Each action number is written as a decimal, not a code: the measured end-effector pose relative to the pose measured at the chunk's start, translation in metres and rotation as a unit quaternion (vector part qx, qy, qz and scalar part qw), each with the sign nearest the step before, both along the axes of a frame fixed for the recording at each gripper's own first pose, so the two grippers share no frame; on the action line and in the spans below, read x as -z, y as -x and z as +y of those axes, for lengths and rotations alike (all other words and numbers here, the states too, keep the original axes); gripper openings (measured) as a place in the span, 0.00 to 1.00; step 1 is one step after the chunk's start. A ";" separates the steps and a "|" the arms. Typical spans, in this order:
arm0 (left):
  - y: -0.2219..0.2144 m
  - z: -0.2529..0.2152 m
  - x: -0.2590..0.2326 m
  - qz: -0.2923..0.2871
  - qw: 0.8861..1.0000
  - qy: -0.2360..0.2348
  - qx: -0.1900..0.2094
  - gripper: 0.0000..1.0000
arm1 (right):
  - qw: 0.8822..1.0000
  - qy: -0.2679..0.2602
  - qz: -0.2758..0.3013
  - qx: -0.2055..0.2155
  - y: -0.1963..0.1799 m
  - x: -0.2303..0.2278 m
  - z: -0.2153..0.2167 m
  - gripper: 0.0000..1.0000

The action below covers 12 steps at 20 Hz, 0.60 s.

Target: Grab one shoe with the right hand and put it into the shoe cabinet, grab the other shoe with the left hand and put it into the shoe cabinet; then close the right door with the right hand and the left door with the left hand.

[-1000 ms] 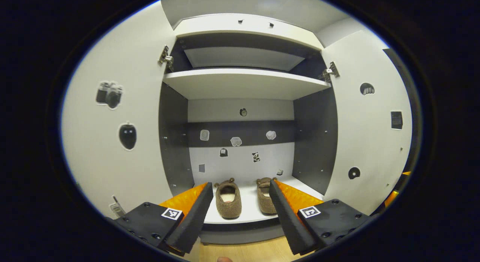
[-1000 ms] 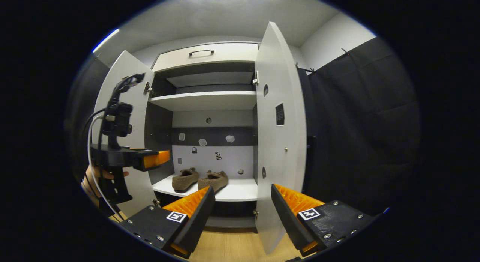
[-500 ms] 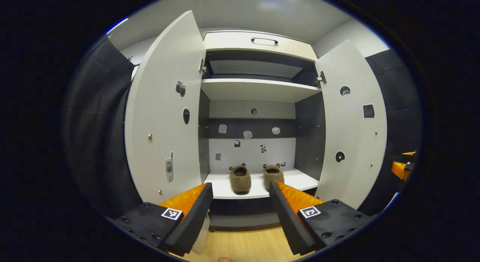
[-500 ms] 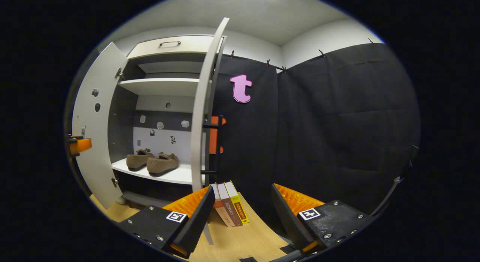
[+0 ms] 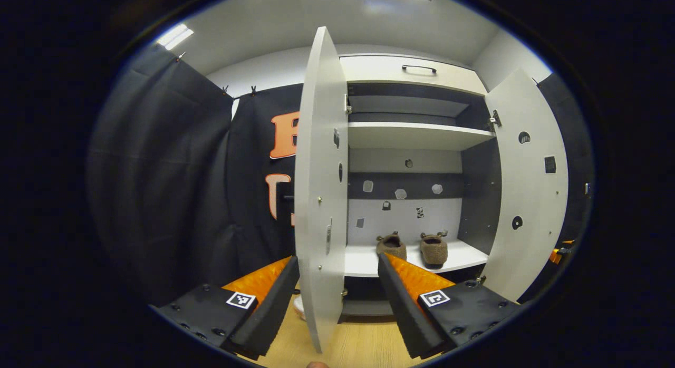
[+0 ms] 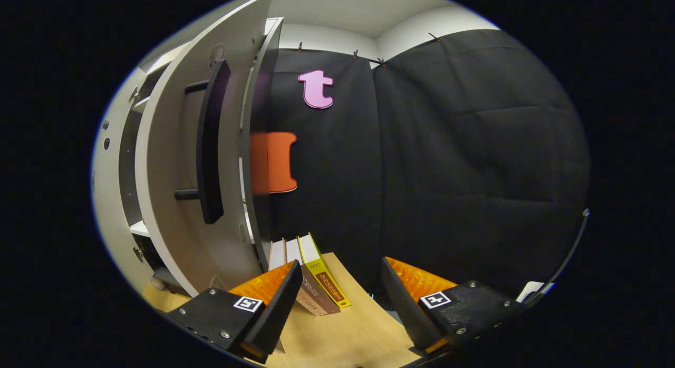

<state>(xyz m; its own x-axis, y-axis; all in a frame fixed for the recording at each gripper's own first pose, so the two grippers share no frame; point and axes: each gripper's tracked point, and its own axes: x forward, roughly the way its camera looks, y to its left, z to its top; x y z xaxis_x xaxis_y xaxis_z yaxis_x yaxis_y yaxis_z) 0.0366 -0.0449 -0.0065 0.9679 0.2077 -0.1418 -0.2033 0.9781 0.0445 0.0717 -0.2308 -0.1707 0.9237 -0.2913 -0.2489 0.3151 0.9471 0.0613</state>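
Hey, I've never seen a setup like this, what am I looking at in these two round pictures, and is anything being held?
A person holds a two-finger tool in each hand, and a fisheye camera rides on each tool. In the left gripper view, the left gripper sits at the bottom, fingers apart and holding nothing, facing an open shoe cabinet. The edge of the left door stands between the fingers, and two brown shoes rest side by side on the lower shelf. In the right gripper view, the right gripper, also open and holding nothing, looks past the outside of the right door with its dark handle. Some books stand on the wooden floor beyond its fingers.
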 end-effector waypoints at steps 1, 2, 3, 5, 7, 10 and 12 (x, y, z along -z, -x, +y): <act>0.003 0.006 -0.004 -0.003 1.000 -0.002 -0.008 0.98 | 1.000 -0.007 -0.004 -0.008 -0.003 0.002 0.007 0.93; 0.005 0.010 -0.008 -0.007 1.000 -0.003 -0.014 0.98 | 1.000 -0.014 -0.007 -0.017 -0.006 0.004 0.013 0.93; 0.008 0.014 -0.012 -0.011 1.000 -0.005 -0.017 0.97 | 0.999 -0.018 -0.009 -0.026 -0.008 0.005 0.019 0.93; 0.012 0.011 -0.013 -0.017 1.000 -0.013 -0.019 0.96 | 0.999 -0.024 -0.014 -0.046 -0.011 0.005 0.035 0.93; 0.014 0.011 -0.017 -0.021 0.999 -0.021 -0.014 0.96 | 0.998 -0.021 -0.014 -0.051 -0.010 0.003 0.041 0.92; 0.020 0.017 -0.016 -0.025 0.999 -0.016 -0.012 0.96 | 0.998 -0.033 -0.011 -0.060 -0.009 0.005 0.050 0.89; 0.026 0.025 -0.012 -0.022 1.000 -0.011 -0.019 0.96 | 0.997 -0.027 -0.009 -0.071 -0.009 0.003 0.063 0.88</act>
